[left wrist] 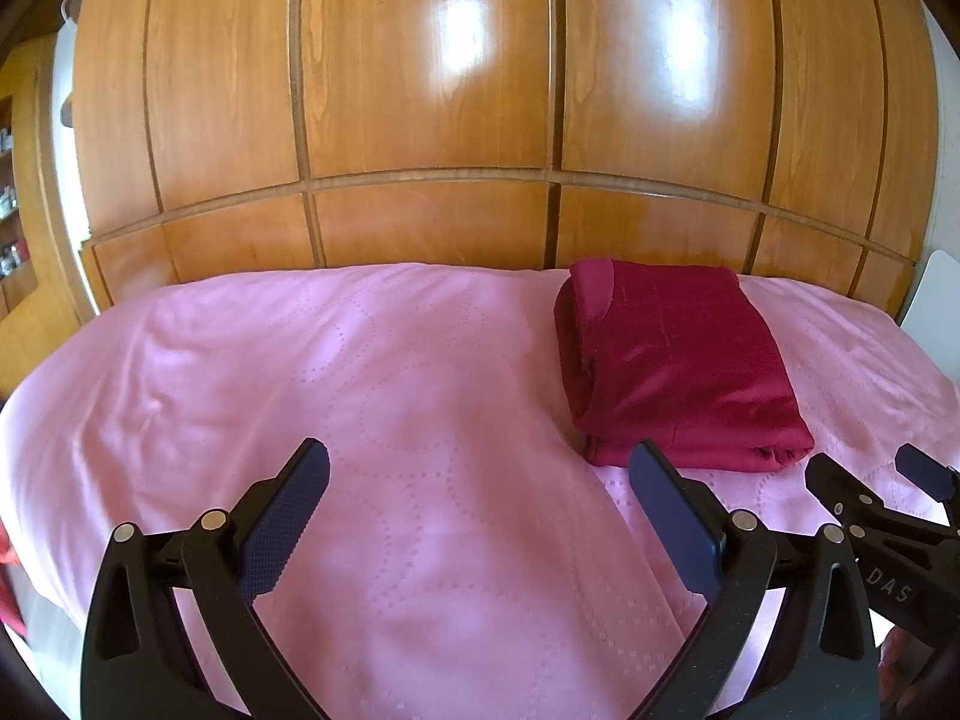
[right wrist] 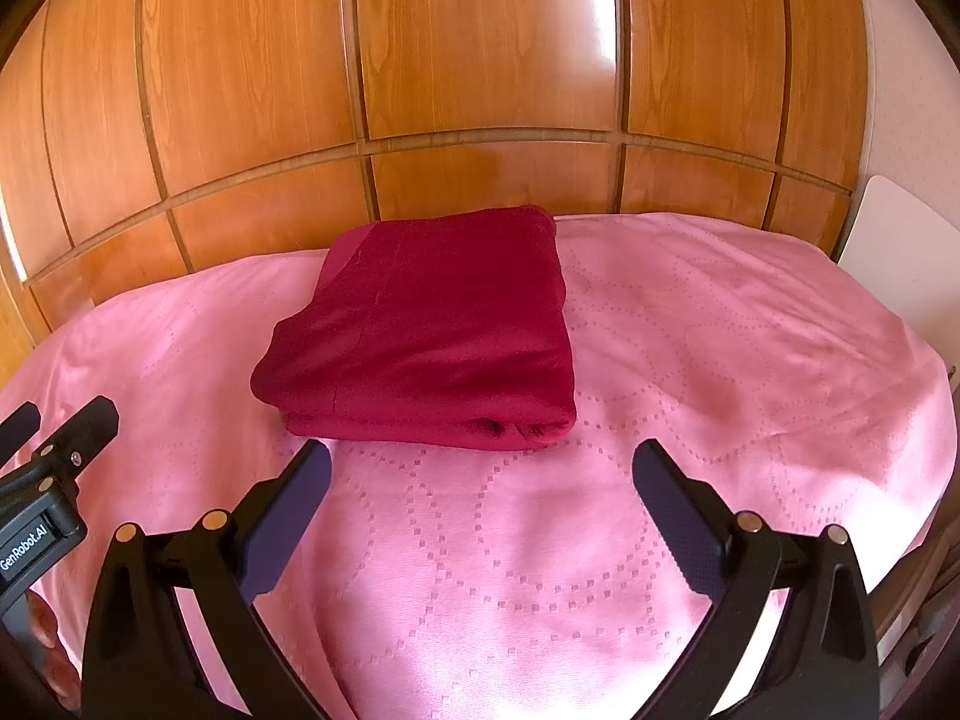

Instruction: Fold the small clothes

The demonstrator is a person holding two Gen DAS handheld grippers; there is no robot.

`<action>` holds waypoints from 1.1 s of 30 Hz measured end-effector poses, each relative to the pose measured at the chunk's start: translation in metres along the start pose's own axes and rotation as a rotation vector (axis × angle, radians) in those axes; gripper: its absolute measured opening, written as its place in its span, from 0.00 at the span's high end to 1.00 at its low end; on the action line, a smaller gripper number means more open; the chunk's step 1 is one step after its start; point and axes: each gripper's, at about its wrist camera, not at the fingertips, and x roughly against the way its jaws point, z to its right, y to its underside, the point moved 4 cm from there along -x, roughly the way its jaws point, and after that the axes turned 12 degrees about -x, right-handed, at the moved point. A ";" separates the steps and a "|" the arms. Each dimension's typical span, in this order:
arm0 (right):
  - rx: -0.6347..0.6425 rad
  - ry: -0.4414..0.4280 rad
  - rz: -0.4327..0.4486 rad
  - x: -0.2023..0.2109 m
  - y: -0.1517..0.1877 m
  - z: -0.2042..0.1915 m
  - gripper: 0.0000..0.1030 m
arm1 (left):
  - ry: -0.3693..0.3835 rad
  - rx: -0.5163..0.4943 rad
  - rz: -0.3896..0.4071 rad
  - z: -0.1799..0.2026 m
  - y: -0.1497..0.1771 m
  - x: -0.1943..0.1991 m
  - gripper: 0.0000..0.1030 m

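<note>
Both tongs, left tongs [left wrist: 480, 468] and right tongs [right wrist: 480, 468], wide, empty; maroon garment [right wrist: 426, 330] apparently folded near bed's [right wrist: 720, 360] far edge; next: fetch another.

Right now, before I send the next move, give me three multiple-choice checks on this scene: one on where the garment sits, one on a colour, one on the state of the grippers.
1. Where is the dark red garment?
A. On the pink bedspread, towards the wooden panelling
B. Hanging on the panelling
C. Between the right gripper's fingers

2. What colour is the bedspread?
A. White
B. Pink
C. Blue

3. How do the left gripper and right gripper stand?
A. Both shut on cloth
B. One shut, one open
C. Both open and empty

Answers:
1 A, it lies flat on the bed beyond both grippers.
2 B, pink with a dotted pattern.
3 C, fingers are spread with only bedspread between them.
</note>
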 end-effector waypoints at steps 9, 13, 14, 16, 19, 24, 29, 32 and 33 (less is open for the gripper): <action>0.001 -0.006 0.006 0.000 0.001 0.000 0.03 | -0.007 0.003 0.005 -0.003 0.000 0.003 0.04; 0.007 -0.010 0.000 -0.001 0.001 0.000 0.03 | -0.006 0.003 0.012 -0.004 -0.001 0.004 0.04; 0.007 -0.010 -0.002 -0.001 0.002 -0.001 0.03 | -0.006 0.003 0.014 -0.004 -0.001 0.005 0.04; 0.013 -0.017 -0.006 -0.002 0.000 0.000 0.03 | -0.006 0.005 0.016 -0.005 -0.001 0.005 0.04; 0.014 -0.019 -0.008 -0.003 -0.001 0.001 0.03 | -0.008 0.009 0.017 -0.005 -0.001 0.007 0.04; 0.017 -0.022 -0.012 -0.004 -0.001 0.001 0.03 | -0.012 0.014 0.019 -0.003 -0.002 0.008 0.04; 0.020 -0.026 -0.022 -0.006 0.000 0.001 0.03 | -0.010 0.010 0.019 -0.004 -0.002 0.008 0.04; 0.023 -0.029 -0.027 -0.007 0.000 0.001 0.03 | -0.007 0.015 0.015 -0.003 -0.001 0.009 0.04; 0.024 -0.031 -0.029 -0.008 0.000 0.002 0.03 | -0.007 0.015 0.014 -0.003 -0.002 0.009 0.04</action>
